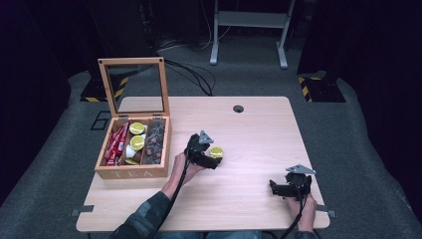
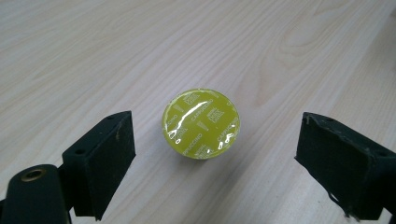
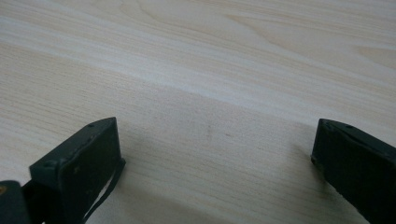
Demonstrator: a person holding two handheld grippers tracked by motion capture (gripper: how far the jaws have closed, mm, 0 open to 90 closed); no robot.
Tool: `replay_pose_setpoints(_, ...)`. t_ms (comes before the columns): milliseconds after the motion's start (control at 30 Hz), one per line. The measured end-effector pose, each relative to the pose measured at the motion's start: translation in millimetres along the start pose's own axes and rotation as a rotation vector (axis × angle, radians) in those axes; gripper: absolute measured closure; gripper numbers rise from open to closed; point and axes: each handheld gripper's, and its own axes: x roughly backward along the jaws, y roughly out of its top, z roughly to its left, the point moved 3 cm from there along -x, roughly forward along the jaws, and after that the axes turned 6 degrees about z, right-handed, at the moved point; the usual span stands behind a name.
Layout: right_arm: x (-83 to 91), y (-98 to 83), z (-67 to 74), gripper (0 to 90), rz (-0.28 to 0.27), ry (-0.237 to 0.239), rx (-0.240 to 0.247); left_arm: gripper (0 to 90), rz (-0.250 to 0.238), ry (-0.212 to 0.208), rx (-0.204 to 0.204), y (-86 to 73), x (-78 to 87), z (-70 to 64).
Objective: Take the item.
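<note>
Right gripper (image 1: 278, 187) near front right corner of tabletop (image 1: 259, 129), jaws spread wide over bare wood. Left gripper (image 1: 213, 158) toward middle, jaws apart, not touching yellow capsule (image 2: 201, 123) standing between them. Wooden tea box (image 1: 133, 172) at left edge, lid up.

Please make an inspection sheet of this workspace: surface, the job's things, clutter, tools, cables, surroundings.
Surface: light wooden table, with a round hole near its far edge.
Job's things: yellow capsule standing on the table, foil lid up; wooden tea box, lid raised, holding more yellow capsules, red packets and dark pieces.
Clutter: nothing seen.
Tools: left tool open, capsule between the jaws with a gap on each side; right tool open over bare table.
Cables: one black cable trails from the left tool along the forearm; more cables lie on the floor behind the table.
Surroundings: grey carpet, a grey metal stand behind, dark edges.
</note>
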Motion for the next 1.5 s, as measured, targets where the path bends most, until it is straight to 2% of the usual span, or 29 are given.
replay_pose_setpoints(33, 0.0, 0.0, 0.0, 0.6, 0.0, 0.0, 0.0, 10.7, -0.017, 0.002, 0.006, -0.7, 2.2, -0.7)
replay_pose_setpoints(67, 0.0, 0.0, 0.0, 0.6, 0.0, 0.0, 0.0, 10.2, -0.017, -0.006, 0.003, -1.5, 5.3, -1.3)
replay_pose_setpoints(400, 0.1, -0.1, 0.0, 0.6, 0.0, -0.001, 0.001, 6.6, -0.045, 0.012, -0.023, -11.5, 35.7, -4.2)
replay_pose_setpoints(767, 0.0, 0.0, 0.1, 0.6, 0.0, -0.001, -0.002, 4.4, -0.093, 0.031, -0.035, -27.0, 80.6, -4.2)
replay_pose_setpoints(933, -0.1, 0.1, -0.1, 0.6, 0.0, -0.001, 0.0, 3.3, -0.119, 0.043, -0.017, -41.0, 96.5, 1.2)
replay_pose_setpoints(1100, -0.2, 0.1, -0.2, 0.5, 0.0, -0.001, 0.002, 2.3, -0.116, 0.066, 0.005, -60.2, 111.0, 8.1)
replay_pose_setpoints(1400, -0.3, 0.3, -0.3, 0.2, 0.0, -0.004, 0.005, 0.5, -0.143, 0.163, 0.068, -98.5, 150.3, 27.9)
replay_pose_setpoints(1500, -0.4, 0.3, -0.3, 0.2, 0.0, -0.004, 0.006, 0.4, -0.16, 0.198, 0.101, -115.3, 162.1, 32.7)
